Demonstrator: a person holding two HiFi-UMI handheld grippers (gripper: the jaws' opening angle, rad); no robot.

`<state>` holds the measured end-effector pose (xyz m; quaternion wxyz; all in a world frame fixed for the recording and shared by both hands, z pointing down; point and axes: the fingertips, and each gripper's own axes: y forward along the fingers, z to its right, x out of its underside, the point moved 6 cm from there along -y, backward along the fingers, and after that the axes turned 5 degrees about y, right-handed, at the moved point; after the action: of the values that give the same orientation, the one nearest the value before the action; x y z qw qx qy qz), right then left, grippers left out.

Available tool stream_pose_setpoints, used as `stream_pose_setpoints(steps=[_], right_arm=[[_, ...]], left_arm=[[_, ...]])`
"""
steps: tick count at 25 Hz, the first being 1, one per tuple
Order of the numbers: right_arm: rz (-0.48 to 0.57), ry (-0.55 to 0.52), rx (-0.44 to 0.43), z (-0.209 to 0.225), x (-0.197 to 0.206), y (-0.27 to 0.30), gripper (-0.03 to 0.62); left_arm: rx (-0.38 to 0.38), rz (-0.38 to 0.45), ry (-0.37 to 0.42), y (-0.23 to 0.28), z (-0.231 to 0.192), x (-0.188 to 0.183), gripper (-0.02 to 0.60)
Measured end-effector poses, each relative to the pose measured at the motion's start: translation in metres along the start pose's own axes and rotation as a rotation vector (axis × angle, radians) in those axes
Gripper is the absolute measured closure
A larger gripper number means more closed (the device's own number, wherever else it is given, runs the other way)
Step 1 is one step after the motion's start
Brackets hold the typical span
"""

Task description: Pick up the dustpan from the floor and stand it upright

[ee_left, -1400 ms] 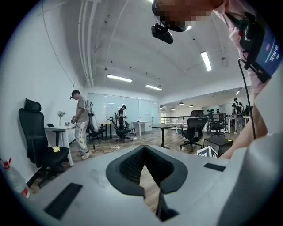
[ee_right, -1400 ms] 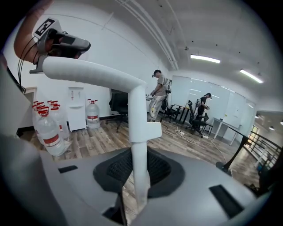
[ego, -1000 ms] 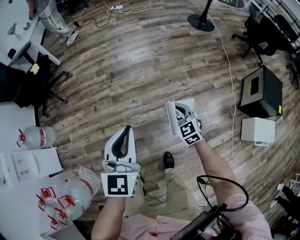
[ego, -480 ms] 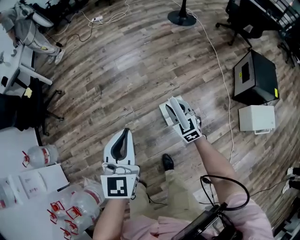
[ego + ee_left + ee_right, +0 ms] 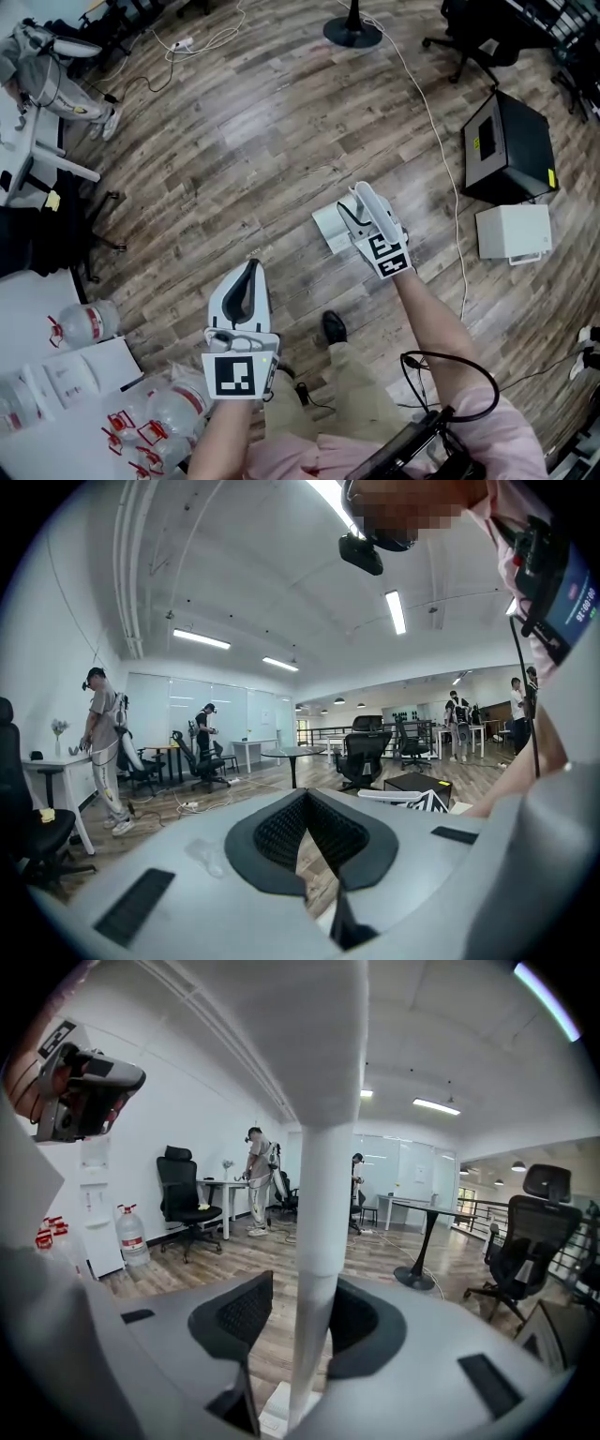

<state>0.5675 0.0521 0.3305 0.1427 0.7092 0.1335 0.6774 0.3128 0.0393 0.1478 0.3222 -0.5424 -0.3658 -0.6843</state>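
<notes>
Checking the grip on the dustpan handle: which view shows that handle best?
The right gripper view: the white dustpan handle stands clamped in the right gripper. The head view shows mainly the pan under that gripper; the left gripper view shows no handle clearly.

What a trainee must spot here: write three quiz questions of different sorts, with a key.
1. True or false: the left gripper holds the dustpan.
2. What stands between the jaws of the right gripper? A) a cable B) the dustpan's white handle C) nothing
3. Fill in: the black box is on the person's ____ side.
Key: 1 false, its jaws are shut on nothing; 2 B; 3 right.
</notes>
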Motion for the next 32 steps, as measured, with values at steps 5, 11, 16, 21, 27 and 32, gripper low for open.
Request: stream_pose_setpoints(steps=[5,11,16,21,27,32], right_arm=[[0.010,0.050,0.021,0.020,0.006,-0.006,0.375],[-0.001,0.084,0.062,0.039,0.013,-0.013,0.344],[-0.006,0.094,0.082,0.046,0.017,-0.019,0.336],[-0.010,0.099,0.088,0.046,0.021,-0.024,0.335],[-0.027,0.106,0.097,0.044,0.031,-0.037,0.334],[-0.062,0.137,0.117,0.038,0.045,-0.060,0.333]], left_arm=[[0.017,0.002,0.003,0.013,0.008,-0.003,0.572],[0.036,0.006,0.007,0.026,0.017,-0.008,0.572],[0.046,0.009,0.008,0.031,0.023,-0.010,0.572],[0.056,0.012,0.009,0.034,0.027,-0.012,0.572],[0.063,0.025,0.006,0.038,0.034,-0.017,0.572],[0.066,0.048,0.007,0.038,0.037,-0.029,0.572]])
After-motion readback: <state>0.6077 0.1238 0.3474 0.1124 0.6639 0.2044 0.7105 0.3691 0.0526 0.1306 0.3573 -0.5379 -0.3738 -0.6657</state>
